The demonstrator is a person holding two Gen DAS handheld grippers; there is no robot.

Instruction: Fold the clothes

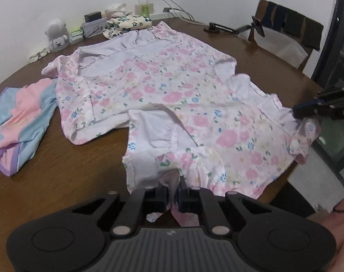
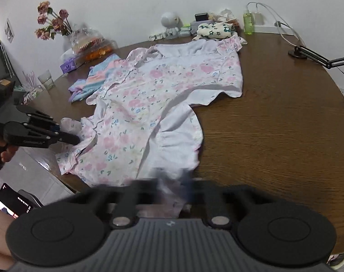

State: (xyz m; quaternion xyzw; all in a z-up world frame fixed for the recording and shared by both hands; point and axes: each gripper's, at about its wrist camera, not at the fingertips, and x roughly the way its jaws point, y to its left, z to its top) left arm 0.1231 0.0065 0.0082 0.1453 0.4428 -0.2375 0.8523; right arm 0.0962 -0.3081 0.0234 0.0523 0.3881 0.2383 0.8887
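Both claws pinch the floral top's (image 1: 172, 95) near hem: left gripper (image 1: 173, 187), right gripper (image 2: 172, 181). Next, probably carry the hem toward the collar.

A round dark wooden table (image 2: 274, 124) carries a floral garment (image 1: 172, 90), a pastel garment (image 1: 20, 122) and clutter along the wall.
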